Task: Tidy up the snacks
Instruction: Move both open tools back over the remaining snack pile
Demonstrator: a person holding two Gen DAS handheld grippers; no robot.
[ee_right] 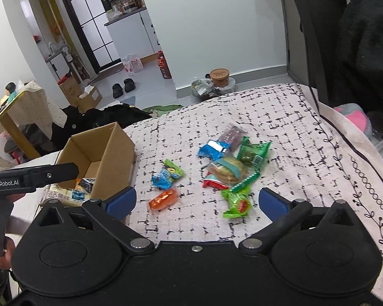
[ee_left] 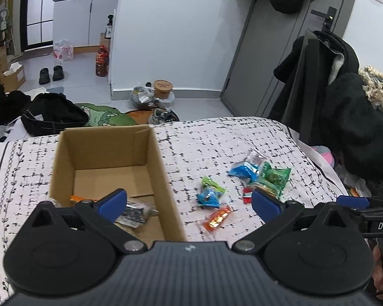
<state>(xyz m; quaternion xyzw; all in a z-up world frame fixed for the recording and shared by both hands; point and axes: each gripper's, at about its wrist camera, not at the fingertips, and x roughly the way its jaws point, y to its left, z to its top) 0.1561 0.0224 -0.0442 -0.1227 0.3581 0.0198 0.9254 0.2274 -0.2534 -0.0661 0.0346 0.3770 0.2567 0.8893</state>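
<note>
An open cardboard box [ee_left: 107, 153] stands on the patterned cloth [ee_left: 217, 137], left of a loose heap of snacks. Inside it lie an orange packet [ee_left: 78, 199] and a dark silver packet [ee_left: 135, 213]. My left gripper [ee_left: 189, 204] hangs open over the box's right wall with nothing between its fingers. On the cloth are a blue packet [ee_right: 166, 177], an orange packet [ee_right: 163, 200], a bright green packet [ee_right: 237, 201], a biscuit pack [ee_right: 227, 169] and several more. My right gripper [ee_right: 197, 202] is open just in front of them, holding nothing.
A black coat [ee_left: 344, 127] hangs over a chair at the cloth's right edge. A black bag [ee_left: 53, 114] lies beyond the box. Behind the cloth's far edge the floor holds a shoe, tubs and bottles. A hand holds the left gripper's handle [ee_right: 33, 176].
</note>
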